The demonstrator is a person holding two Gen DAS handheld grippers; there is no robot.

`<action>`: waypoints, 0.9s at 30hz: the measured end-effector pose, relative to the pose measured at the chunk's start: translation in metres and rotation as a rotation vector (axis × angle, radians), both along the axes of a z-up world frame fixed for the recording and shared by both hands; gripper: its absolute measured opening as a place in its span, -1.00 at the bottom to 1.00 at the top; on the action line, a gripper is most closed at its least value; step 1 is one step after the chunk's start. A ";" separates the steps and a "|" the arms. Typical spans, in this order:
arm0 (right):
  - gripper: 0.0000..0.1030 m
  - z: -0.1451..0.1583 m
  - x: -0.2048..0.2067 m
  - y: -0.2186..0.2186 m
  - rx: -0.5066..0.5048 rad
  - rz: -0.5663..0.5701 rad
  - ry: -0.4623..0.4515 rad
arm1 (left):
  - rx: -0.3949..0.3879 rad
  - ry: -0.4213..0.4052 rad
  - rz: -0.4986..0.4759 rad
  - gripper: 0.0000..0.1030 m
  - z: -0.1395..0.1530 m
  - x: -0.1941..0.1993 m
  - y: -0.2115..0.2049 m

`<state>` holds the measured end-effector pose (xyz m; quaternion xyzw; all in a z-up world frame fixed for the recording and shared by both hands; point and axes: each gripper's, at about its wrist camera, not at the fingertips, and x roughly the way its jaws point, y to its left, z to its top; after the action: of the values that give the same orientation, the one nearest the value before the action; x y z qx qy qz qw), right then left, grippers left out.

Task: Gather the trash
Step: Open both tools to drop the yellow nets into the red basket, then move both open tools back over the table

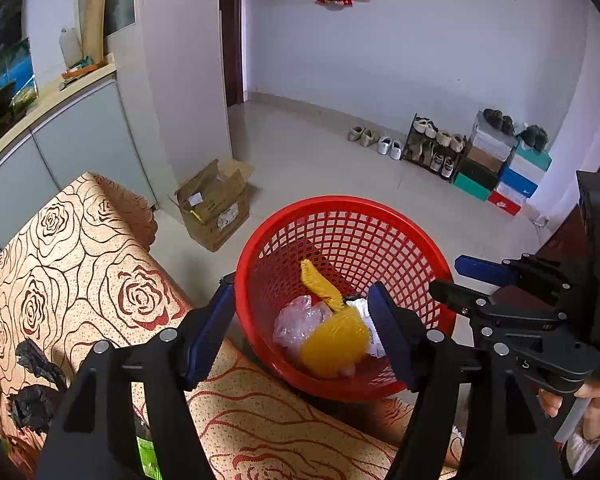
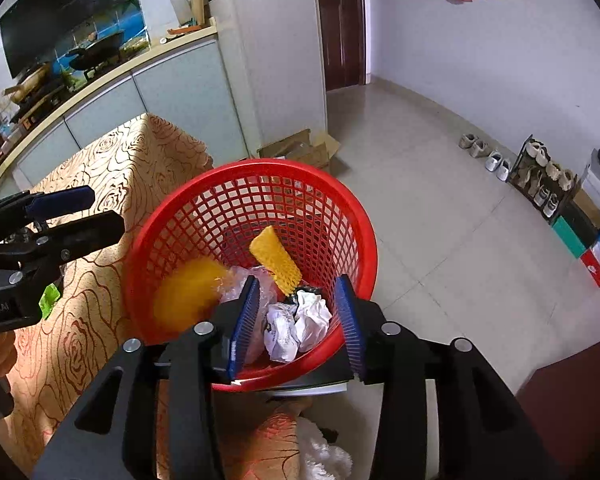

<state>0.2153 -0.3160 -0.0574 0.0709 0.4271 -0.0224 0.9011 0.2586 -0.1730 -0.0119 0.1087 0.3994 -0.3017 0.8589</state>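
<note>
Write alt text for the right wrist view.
The open right gripper hangs over a red mesh basket holding crumpled white paper, clear plastic, yellow foam netting and a blurred orange item. The left gripper stands open over the rose-patterned table.

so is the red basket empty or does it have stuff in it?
Partly filled. The red basket holds crumpled white paper, a yellow foam net, clear plastic and a blurred orange item.

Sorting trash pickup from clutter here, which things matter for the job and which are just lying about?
Job:
red basket
crumpled paper
yellow foam net
clear plastic wrap
black scraps on the tablecloth

Lying about:
cardboard box
shoe rack
shoeboxes
</note>
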 end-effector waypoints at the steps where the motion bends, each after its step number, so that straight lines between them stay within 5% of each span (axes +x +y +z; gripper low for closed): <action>1: -0.18 0.001 -0.001 0.000 0.002 0.000 -0.002 | -0.002 -0.001 0.000 0.30 0.000 -0.001 0.001; 14: 0.10 0.028 -0.019 0.014 0.025 0.010 -0.072 | -0.022 -0.113 0.081 0.46 0.031 -0.035 0.047; 27: 0.29 0.052 -0.028 0.076 0.047 0.140 -0.140 | -0.040 -0.180 0.286 0.56 0.056 -0.078 0.147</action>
<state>0.1873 -0.2396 -0.0050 0.0635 0.3675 0.0558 0.9262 0.1808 -0.0257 0.0444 0.0600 0.3262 -0.1733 0.9274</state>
